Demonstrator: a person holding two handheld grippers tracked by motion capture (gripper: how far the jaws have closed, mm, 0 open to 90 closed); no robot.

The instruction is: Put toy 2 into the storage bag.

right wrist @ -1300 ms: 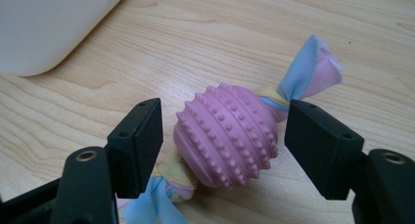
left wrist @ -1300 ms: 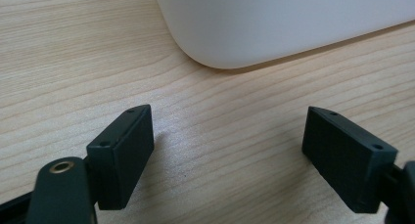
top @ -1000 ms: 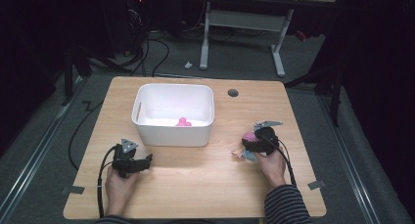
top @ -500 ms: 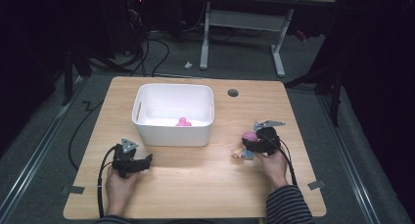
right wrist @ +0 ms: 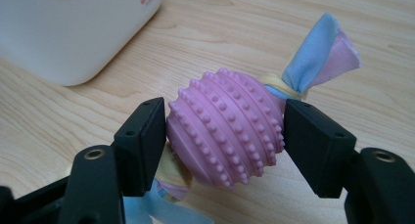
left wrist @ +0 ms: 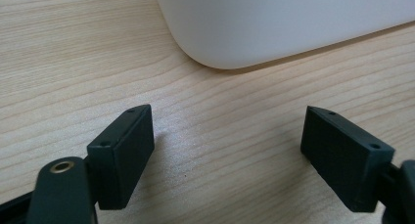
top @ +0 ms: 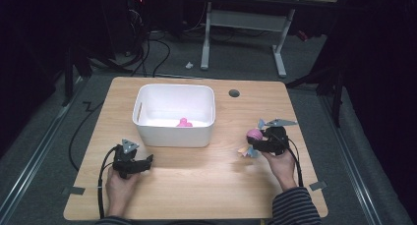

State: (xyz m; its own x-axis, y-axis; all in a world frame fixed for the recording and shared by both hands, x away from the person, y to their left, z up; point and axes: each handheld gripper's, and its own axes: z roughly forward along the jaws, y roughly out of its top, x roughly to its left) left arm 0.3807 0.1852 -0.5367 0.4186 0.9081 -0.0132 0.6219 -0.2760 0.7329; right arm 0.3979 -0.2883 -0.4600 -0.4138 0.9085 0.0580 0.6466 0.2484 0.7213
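On the desk (top: pixel 196 185) we keep the white bin (top: pixel 174 116) central, a pink toy already inside, so both hands reach it. Our left claw (top: pixel 147 160) rests spread and empty beside it, while our right claw (right wrist: pixel 222 131), having just tightened, pinches the knobbly pink ball (right wrist: pixel 227 128) above the desk right of the bin, likely bound there too.

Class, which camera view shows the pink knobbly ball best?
The right gripper view: the pink knobbly ball sits close up, its studs clear, clamped in the right gripper. The high view gives a small pink blob.
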